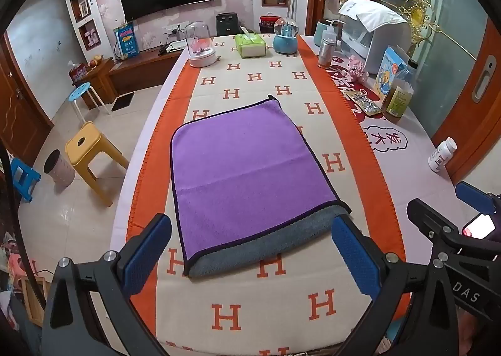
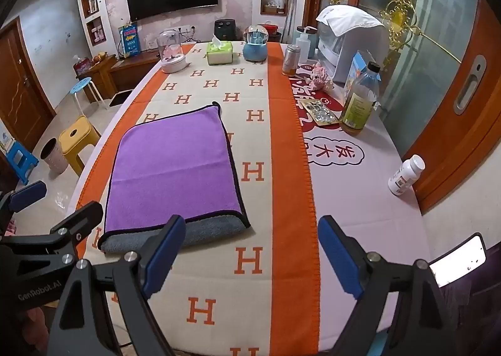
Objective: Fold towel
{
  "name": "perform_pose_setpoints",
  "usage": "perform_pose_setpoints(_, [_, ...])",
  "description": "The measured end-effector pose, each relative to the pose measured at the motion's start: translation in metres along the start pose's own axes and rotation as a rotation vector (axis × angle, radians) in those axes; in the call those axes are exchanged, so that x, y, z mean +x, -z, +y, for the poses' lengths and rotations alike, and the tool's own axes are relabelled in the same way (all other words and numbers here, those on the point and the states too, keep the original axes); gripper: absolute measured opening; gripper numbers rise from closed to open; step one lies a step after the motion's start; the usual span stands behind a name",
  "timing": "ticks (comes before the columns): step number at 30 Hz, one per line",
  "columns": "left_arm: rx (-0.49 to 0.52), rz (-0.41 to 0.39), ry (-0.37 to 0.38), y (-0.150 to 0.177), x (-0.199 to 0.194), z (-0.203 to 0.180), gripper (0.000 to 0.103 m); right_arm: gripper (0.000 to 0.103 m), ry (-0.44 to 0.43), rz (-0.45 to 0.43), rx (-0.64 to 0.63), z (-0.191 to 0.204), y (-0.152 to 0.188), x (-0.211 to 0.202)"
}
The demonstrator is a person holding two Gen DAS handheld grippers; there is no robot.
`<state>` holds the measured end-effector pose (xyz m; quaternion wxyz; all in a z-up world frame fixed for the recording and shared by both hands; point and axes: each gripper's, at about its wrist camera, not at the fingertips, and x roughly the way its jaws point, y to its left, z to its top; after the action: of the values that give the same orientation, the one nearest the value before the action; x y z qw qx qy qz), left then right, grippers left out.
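A purple towel [image 1: 244,168] with a dark hem lies flat on the H-patterned cloth [image 1: 250,302], folded over so its grey underside [image 1: 266,246] shows along the near edge. It also shows in the right wrist view [image 2: 172,174]. My left gripper [image 1: 250,256] is open and empty, hovering just short of the towel's near edge. My right gripper [image 2: 250,259] is open and empty, to the right of the towel's near right corner. Each gripper shows at the edge of the other's view.
At the table's far end stand a glass dome [image 1: 200,46], a tissue box [image 1: 250,44] and a snow globe [image 1: 285,38]. Along the right are an oil bottle [image 2: 358,99], a white pill bottle [image 2: 405,174], a covered appliance [image 2: 350,40] and a phone [image 2: 457,260]. Stools [image 1: 89,152] stand on the left.
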<state>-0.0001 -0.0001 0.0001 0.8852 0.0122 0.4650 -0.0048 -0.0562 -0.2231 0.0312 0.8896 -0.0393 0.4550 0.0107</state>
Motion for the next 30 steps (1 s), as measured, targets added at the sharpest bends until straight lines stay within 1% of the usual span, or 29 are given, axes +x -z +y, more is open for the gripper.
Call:
perform_pose_setpoints(24, [-0.003, -0.003, -0.003, 0.0, -0.001, 0.0, 0.102, 0.087, -0.014, -0.005, 0.009, 0.0, 0.001, -0.003])
perform_pose_setpoints(27, [-0.001, -0.004, -0.002, 0.006, -0.002, -0.01, 0.102, 0.087, -0.013, -0.007, 0.01, -0.001, 0.005, -0.004])
perform_pose_setpoints(30, [-0.002, 0.001, -0.002, 0.005, -0.002, -0.009, 0.102, 0.087, -0.014, -0.007, 0.01, 0.002, 0.005, -0.005])
